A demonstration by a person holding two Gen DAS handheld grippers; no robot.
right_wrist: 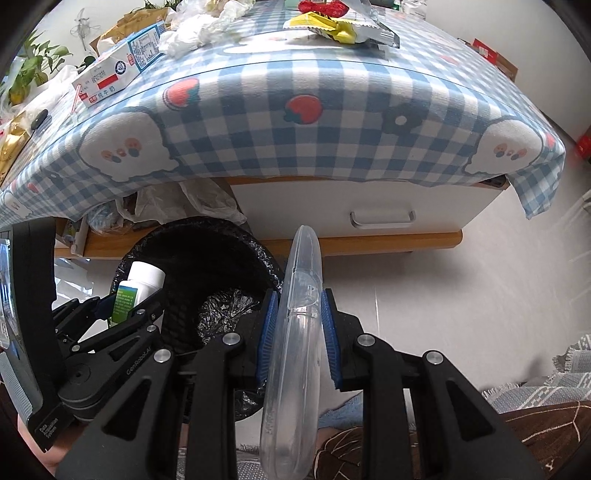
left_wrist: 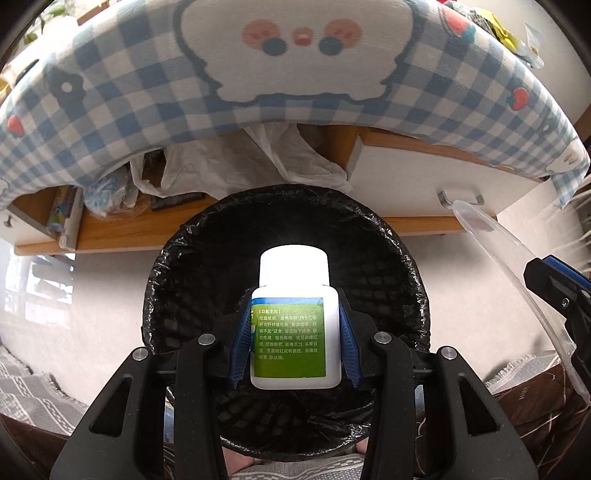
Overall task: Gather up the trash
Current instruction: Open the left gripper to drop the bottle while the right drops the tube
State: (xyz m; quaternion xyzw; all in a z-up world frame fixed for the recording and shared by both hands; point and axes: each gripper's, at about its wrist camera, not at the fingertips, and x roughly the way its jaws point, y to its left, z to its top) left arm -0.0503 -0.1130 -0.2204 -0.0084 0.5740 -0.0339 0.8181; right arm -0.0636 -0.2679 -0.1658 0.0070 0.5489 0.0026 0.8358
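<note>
My left gripper [left_wrist: 293, 339] is shut on a white pill bottle [left_wrist: 295, 325] with a green label and holds it upright over the open mouth of a black-bagged trash bin [left_wrist: 406, 266]. The bottle [right_wrist: 138, 288] and left gripper [right_wrist: 122, 314] also show in the right wrist view, over the bin [right_wrist: 199, 240]. My right gripper [right_wrist: 299, 332] is shut on a clear plastic container [right_wrist: 295, 354], held edge-on just right of the bin's rim. That container [left_wrist: 517, 266] and the right gripper's fingers [left_wrist: 561, 291] show at the right of the left wrist view.
A low table with a blue checked cloth [right_wrist: 295, 122] stands behind the bin. On it lie a milk carton [right_wrist: 118, 66], crumpled tissue [right_wrist: 199, 26] and snack wrappers [right_wrist: 332, 26]. A white drawer [right_wrist: 380, 218] and plastic bags [left_wrist: 288, 158] sit under the table.
</note>
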